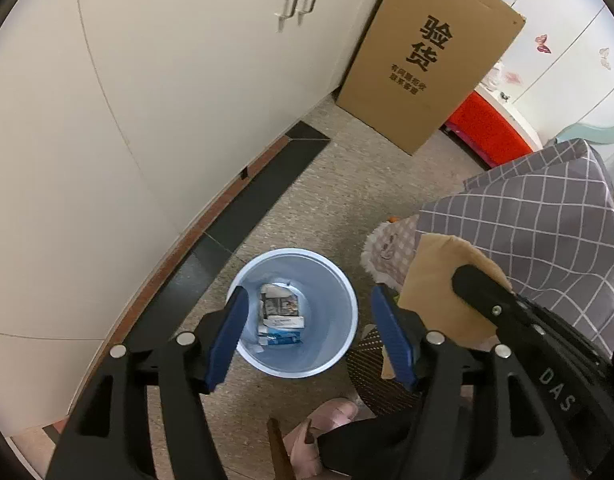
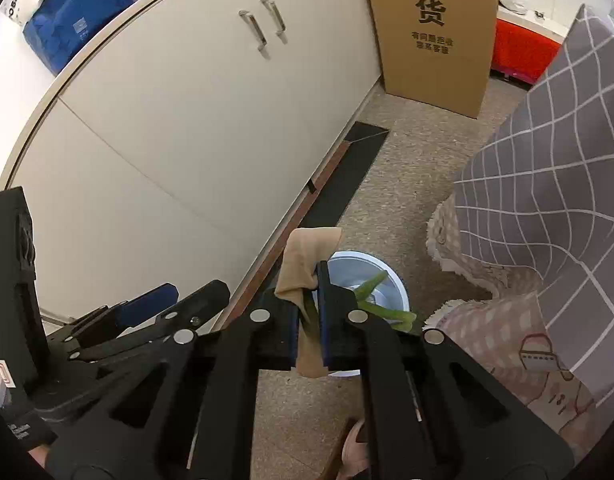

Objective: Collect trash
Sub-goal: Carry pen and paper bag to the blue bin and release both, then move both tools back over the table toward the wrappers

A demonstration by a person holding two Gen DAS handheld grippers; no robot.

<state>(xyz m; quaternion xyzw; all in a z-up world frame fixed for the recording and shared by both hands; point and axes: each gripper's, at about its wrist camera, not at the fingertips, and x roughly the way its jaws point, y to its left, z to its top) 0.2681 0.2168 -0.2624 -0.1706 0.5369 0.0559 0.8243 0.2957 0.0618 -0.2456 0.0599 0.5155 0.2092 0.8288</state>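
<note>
A pale blue waste bin [image 1: 331, 280] stands on the speckled floor, with crumpled printed packets [image 1: 280, 314] at its bottom. My left gripper [image 1: 311, 334] is open and empty, held above the bin. My right gripper [image 2: 311, 312] is shut on a tan stocking-like piece of fabric [image 2: 303, 260] together with green vegetable scraps [image 2: 381, 308], above the bin's rim [image 2: 401, 286]. In the left wrist view the right gripper [image 1: 487, 300] and the tan fabric [image 1: 439, 280] are to the right of the bin.
White cabinet doors [image 1: 147, 100] run along the left, with a dark floor strip [image 1: 263, 196] at their base. A tall cardboard box [image 1: 427, 52] stands beyond. A grey checked cloth [image 1: 547, 220] hangs at the right. A pink slipper [image 1: 323, 424] is near the bin.
</note>
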